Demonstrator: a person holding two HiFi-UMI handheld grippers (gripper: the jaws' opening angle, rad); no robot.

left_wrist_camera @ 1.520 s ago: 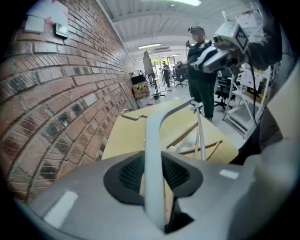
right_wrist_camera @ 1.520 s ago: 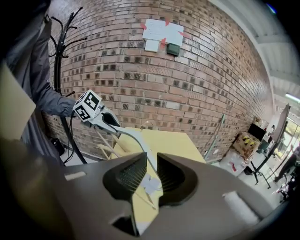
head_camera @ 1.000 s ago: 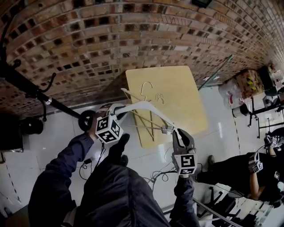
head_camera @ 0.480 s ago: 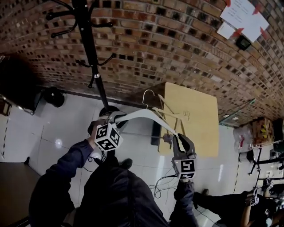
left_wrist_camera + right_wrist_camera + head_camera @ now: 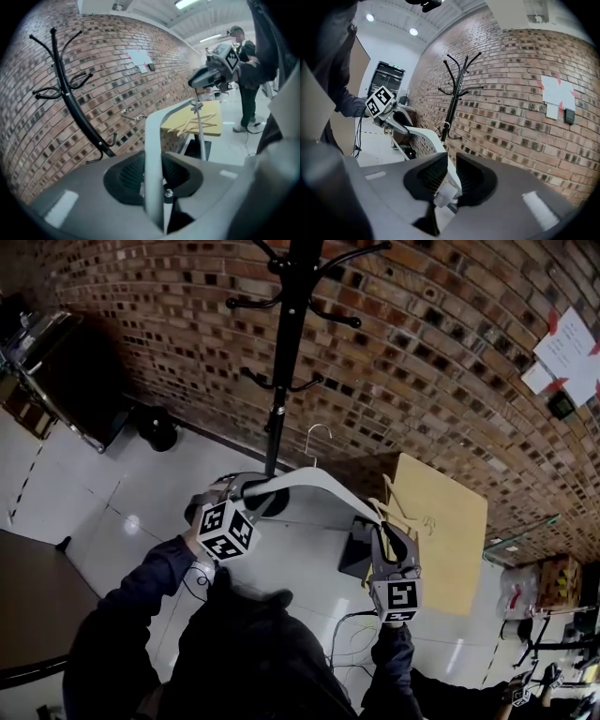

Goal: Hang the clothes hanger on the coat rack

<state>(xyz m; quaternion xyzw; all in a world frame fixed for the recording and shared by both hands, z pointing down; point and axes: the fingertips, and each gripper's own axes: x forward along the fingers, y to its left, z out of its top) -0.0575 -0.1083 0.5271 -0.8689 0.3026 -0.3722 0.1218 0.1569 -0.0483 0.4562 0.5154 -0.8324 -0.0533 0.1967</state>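
Clothes hanger [image 5: 314, 479], in carriage: both ends are clamped by the left gripper [image 5: 246, 491] and right gripper [image 5: 382, 526], coat rack [image 5: 281, 381] at 12 o'clock; next move judged to need the hook [image 5: 317, 435] lifted over a peg [image 5: 251, 306]

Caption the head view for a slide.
The left gripper and right gripper hold a hanger by its ends near a black coat rack by a brick wall.

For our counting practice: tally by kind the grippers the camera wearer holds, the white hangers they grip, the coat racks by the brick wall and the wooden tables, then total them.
Grippers: 2, left gripper and right gripper
White hanger: 1
Coat rack: 1
Table: 1
Total: 5
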